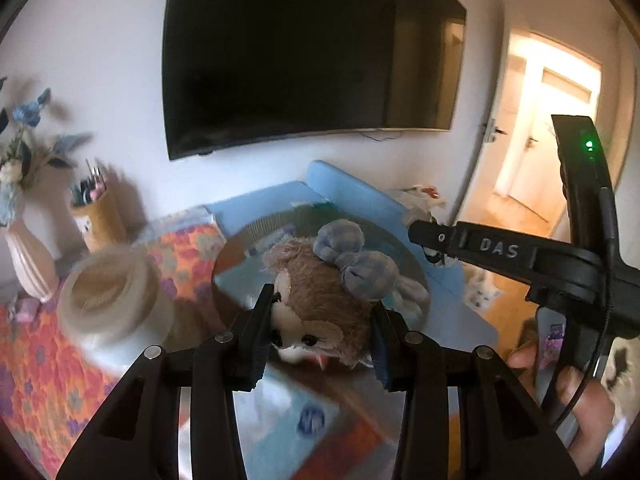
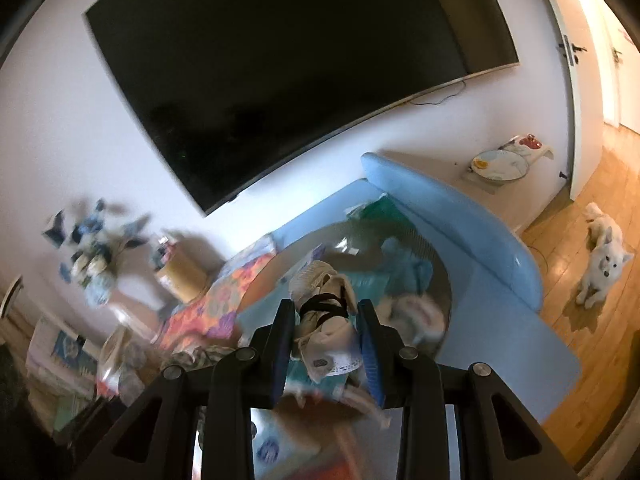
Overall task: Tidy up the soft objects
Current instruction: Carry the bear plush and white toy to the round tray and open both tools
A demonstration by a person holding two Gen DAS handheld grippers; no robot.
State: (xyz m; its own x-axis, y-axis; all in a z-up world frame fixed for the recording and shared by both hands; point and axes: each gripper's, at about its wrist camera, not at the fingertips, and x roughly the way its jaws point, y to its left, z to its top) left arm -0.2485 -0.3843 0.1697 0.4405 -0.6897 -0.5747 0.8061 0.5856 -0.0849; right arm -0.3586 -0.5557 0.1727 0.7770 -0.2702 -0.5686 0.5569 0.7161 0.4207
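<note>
A: Left gripper [image 1: 320, 330]: jaws clamped on plush doll [image 1: 320, 300], above round basket [image 1: 416, 268].
B: Right gripper [image 2: 326, 346]: jaws clamped on beige bundle [image 2: 324, 320]. Only this view shows white dog [image 2: 604, 260].

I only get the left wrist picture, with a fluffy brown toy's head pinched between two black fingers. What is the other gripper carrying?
Observer: The right gripper is shut on a small cream plush with a black strap around it.
Operator: Is anything alive in the room? I see only a white blur by the floor.
Observer: Yes, a white dog lies on the wooden floor beside the blue sofa, facing the camera.
Operator: Anything near the door?
Observer: A round bowl sits on a low stand by the wall there.
</note>
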